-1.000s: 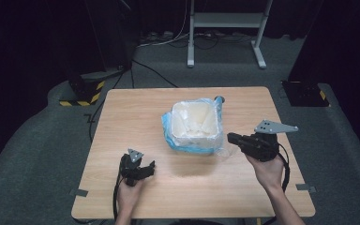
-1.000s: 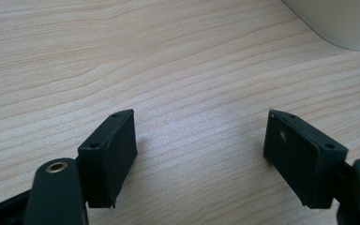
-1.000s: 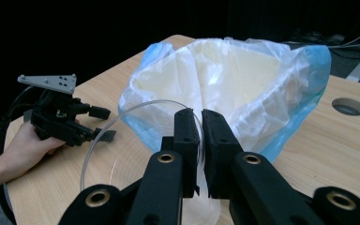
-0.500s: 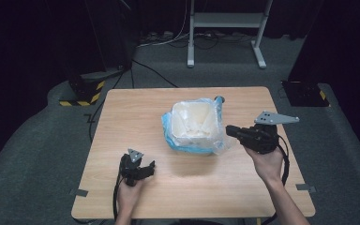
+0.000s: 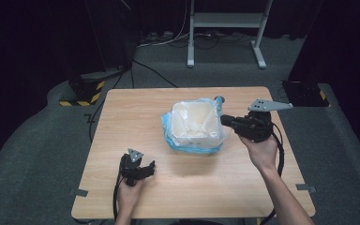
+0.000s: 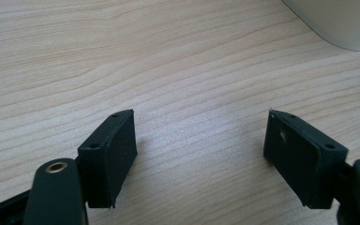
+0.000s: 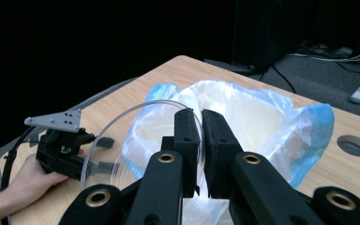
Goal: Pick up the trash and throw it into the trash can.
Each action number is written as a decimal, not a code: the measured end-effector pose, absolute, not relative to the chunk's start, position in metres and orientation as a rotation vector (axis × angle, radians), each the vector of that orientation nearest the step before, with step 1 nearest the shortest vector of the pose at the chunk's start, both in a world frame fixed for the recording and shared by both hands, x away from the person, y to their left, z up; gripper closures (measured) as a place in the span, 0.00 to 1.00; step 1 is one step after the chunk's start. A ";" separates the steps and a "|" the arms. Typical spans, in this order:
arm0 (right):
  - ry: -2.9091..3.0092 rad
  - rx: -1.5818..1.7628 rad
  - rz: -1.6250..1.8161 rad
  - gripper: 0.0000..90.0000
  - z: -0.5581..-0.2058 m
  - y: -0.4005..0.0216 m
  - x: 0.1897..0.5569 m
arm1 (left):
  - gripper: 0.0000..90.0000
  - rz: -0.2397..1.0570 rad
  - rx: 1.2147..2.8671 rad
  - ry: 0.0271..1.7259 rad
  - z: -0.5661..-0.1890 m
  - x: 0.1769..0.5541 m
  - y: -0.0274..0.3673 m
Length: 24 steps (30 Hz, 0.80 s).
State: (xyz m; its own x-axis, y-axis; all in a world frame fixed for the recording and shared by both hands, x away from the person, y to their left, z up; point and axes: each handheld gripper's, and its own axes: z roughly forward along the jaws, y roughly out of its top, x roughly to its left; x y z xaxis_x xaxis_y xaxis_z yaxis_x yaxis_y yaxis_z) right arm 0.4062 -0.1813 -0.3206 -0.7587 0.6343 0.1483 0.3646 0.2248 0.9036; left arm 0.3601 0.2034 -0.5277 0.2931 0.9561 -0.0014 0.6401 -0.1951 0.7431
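Observation:
A white square tub (image 5: pixel 194 123) lined with a blue-edged clear plastic bag (image 5: pixel 187 146) stands at the table's middle. My right gripper (image 5: pixel 223 120) hovers at the tub's right rim and points left. In the right gripper view its jaws (image 7: pixel 201 117) stand nearly together, shut on the edge of a clear round lid (image 7: pixel 122 140) above the bag (image 7: pixel 262 117). My left gripper (image 5: pixel 149 167) rests on the table near the front left. Its jaws (image 6: pixel 201 145) are wide apart over bare wood. A corner of the tub (image 6: pixel 342 23) shows beyond them.
The wooden table (image 5: pixel 122 122) has a round cable hole (image 5: pixel 219 99) just behind the tub. Black cables trail from both grippers off the front edge. A metal stand (image 5: pixel 225 28) and striped floor box (image 5: pixel 82 96) lie beyond the table.
My right gripper has risen and moved left and farther from me, up to the tub's right rim. The left gripper has stayed put.

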 end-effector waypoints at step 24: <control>2.192 0.995 1.497 0.94 -0.327 -0.149 0.452 | 0.28 0.634 1.923 1.427 -0.528 0.361 0.203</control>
